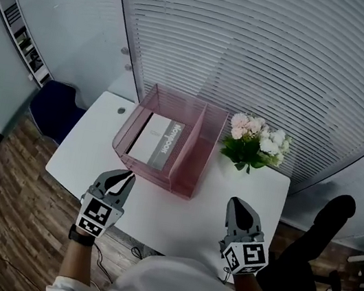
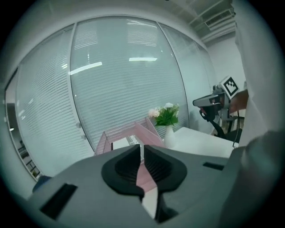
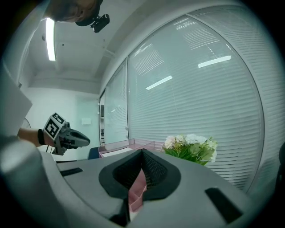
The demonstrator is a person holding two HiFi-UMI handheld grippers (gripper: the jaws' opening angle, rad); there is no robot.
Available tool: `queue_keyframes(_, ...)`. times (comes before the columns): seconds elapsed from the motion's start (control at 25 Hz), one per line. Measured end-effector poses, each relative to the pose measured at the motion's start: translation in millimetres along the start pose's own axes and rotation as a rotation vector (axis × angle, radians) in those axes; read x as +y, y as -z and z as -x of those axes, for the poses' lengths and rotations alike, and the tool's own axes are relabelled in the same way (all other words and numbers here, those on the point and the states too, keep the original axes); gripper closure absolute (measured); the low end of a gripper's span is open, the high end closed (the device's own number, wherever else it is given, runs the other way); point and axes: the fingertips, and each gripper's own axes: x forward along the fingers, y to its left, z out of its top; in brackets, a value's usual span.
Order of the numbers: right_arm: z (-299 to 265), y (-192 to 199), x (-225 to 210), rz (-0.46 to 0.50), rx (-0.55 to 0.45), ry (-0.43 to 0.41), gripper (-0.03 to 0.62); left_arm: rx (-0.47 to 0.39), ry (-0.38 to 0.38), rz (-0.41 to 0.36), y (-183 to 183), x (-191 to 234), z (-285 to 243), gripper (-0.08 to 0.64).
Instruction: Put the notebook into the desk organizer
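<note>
Both shut and empty, left gripper (image 1: 121, 175) and right gripper (image 1: 239, 203) are risking toppling the pink-and-white flower bouquet (image 1: 258, 142) by swinging forward.

head cam: i look steeply down over the desk (image 1: 177, 210) | gripper cams: low, facing the blinds (image 1: 268, 52) | shared: organizer (image 1: 188, 170), flowers (image 1: 256, 142)

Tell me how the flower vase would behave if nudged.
The vase looks narrow under a wide bouquet, so it would probably tip rather than slide. It looks like hard white ware, likely breakable, and seems to stand near the far edge of the desk.
</note>
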Motion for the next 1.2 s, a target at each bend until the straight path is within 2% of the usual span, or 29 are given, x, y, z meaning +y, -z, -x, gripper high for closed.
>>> queue_keyframes(0.44, -0.6, 0.1, 12.5, 0.015, -0.002, -0.041, 0.58, -0.058, -0.081, 0.193, 11.9, 0.4, 30.4, 0.548)
queue_keyframes(1.2, -6.0, 0.1, 28.1, 0.036, -0.004, -0.082, 0.581, -0.147, -0.149, 0.316, 19.7, 0.1, 51.6, 0.551)
